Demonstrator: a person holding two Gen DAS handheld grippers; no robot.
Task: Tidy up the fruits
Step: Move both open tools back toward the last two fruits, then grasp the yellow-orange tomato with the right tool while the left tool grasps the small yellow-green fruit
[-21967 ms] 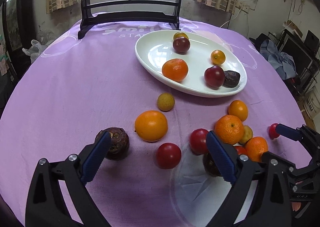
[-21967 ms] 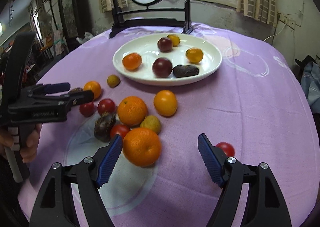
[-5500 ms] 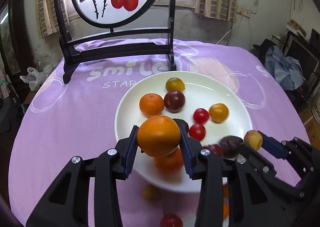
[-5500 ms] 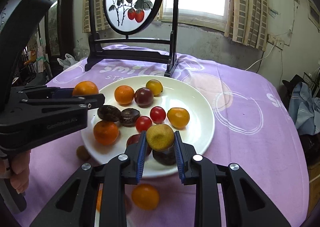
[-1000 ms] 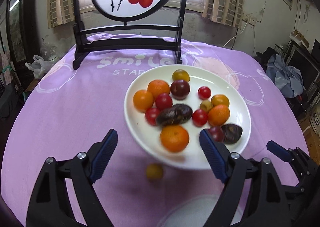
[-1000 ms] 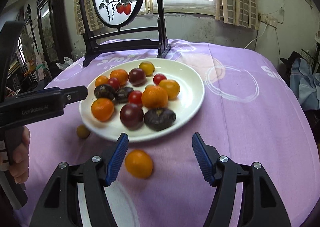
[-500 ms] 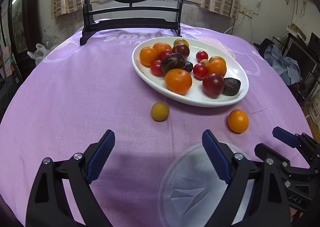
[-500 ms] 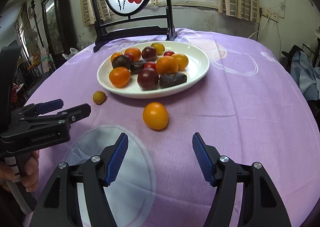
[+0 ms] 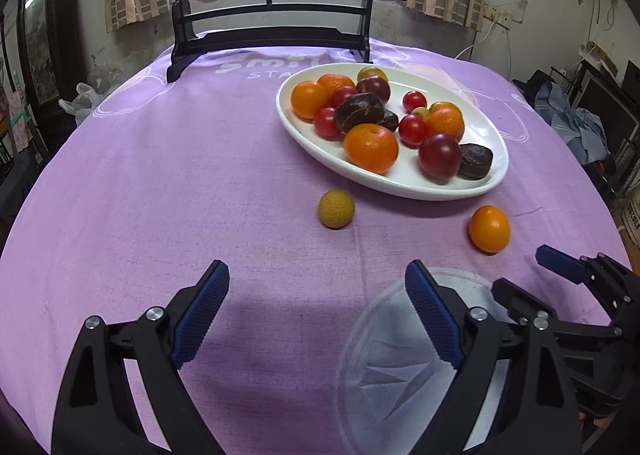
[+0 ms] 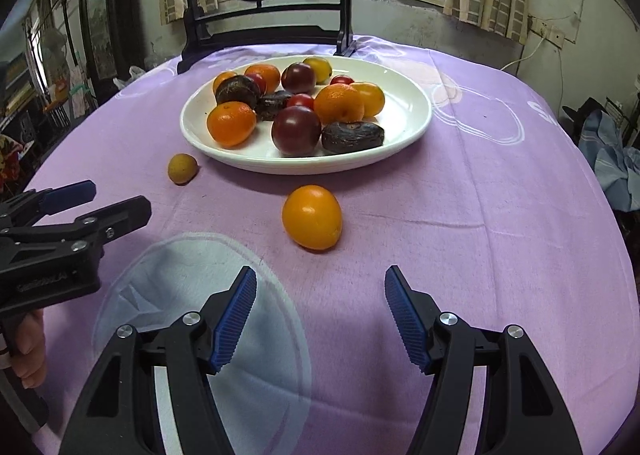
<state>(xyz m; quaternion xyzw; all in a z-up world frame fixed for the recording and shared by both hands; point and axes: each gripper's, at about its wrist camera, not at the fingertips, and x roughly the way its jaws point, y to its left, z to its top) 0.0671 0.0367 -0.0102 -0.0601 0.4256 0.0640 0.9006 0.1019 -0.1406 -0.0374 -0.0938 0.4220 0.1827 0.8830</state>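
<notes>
A white oval plate (image 9: 496, 171) (image 10: 404, 127) on the purple tablecloth holds several oranges, red tomatoes and dark fruits. Two fruits lie on the cloth in front of it: a small yellow-brown fruit (image 9: 336, 209) (image 10: 183, 168) and a small orange (image 9: 489, 229) (image 10: 312, 217). My left gripper (image 9: 318, 311) hovers open over bare cloth, short of the yellow-brown fruit, with nothing between its blue pads. My right gripper (image 10: 320, 315) is open and empty too, just short of the small orange, which lines up with its gap. Each gripper shows at the edge of the other's view.
A black wooden stand (image 9: 272, 39) with a round painted panel stands behind the plate. A pale round print (image 10: 200, 315) marks the cloth near both grippers. A hand (image 10: 28, 343) holds the left gripper's handle. Clothes and clutter lie beyond the table's right edge.
Both grippers have drawn back from the plate and dropped toward the cloth. The plate now lies farther off, and the two loose fruits sit just ahead of the open jaws.
</notes>
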